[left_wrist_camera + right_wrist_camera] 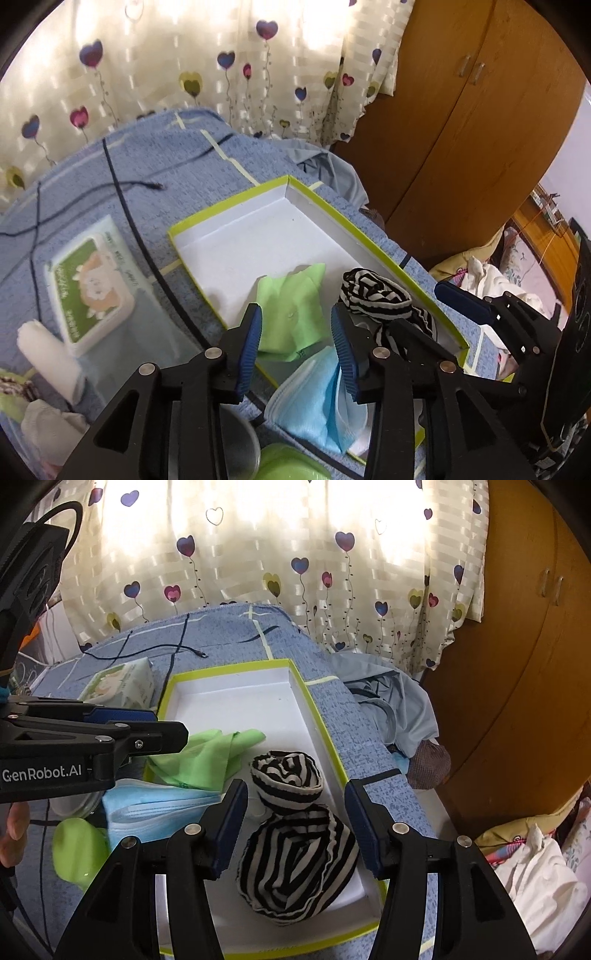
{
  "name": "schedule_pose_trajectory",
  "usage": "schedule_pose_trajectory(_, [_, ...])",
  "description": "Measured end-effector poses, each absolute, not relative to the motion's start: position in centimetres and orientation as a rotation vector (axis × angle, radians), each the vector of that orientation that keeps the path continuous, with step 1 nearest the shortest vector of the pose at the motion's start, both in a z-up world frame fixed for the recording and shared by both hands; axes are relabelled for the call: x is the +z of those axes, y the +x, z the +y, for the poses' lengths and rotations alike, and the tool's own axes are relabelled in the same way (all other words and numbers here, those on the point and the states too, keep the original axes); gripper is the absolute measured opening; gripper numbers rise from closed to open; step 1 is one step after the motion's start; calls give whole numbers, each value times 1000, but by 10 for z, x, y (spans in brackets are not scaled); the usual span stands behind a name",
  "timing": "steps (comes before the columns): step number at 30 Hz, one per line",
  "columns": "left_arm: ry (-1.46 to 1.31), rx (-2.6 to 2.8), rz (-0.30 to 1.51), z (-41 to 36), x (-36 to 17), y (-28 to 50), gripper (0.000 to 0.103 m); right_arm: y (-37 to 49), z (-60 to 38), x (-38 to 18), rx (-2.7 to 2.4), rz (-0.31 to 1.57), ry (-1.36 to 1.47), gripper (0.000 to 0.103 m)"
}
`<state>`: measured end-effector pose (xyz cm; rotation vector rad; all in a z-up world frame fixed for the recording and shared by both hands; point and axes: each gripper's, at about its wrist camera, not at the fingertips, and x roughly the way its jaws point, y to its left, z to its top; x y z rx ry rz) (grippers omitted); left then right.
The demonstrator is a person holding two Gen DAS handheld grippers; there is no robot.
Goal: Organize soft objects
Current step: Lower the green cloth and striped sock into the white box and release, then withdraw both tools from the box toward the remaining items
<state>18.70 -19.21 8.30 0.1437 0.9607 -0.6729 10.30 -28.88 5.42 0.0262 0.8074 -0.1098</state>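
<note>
Striped socks (295,853): two rolled bundles in the tray's (325,738) near right part, one behind the other, row running near-to-far.
Green cloth (291,310): left of them, long axis near-far.
Right tongs (295,834): released, straddling the near bundle.
Left tongs (295,347): released over cloth.
Advice: lift clear without snagging fabric.

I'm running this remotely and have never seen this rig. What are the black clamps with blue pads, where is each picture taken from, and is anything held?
They are two hand-held grippers, a camera behind each one's fingers. The left gripper hangs open over a green cloth and blue face masks. The right gripper stands open around striped rolled socks in the white tray on a blue bedcover. Neither holds anything. A wipes pack lies left of the tray.
</note>
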Motion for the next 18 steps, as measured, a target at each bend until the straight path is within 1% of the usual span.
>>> schedule_pose_trajectory(9, [130, -664, 907, -173, 104, 159, 40, 90, -277, 67, -91, 772, 38, 56])
schedule_pose_trajectory(18, [90, -598, 865, -137, 120, 138, 40, 78, -261, 81, -54, 733, 43, 56])
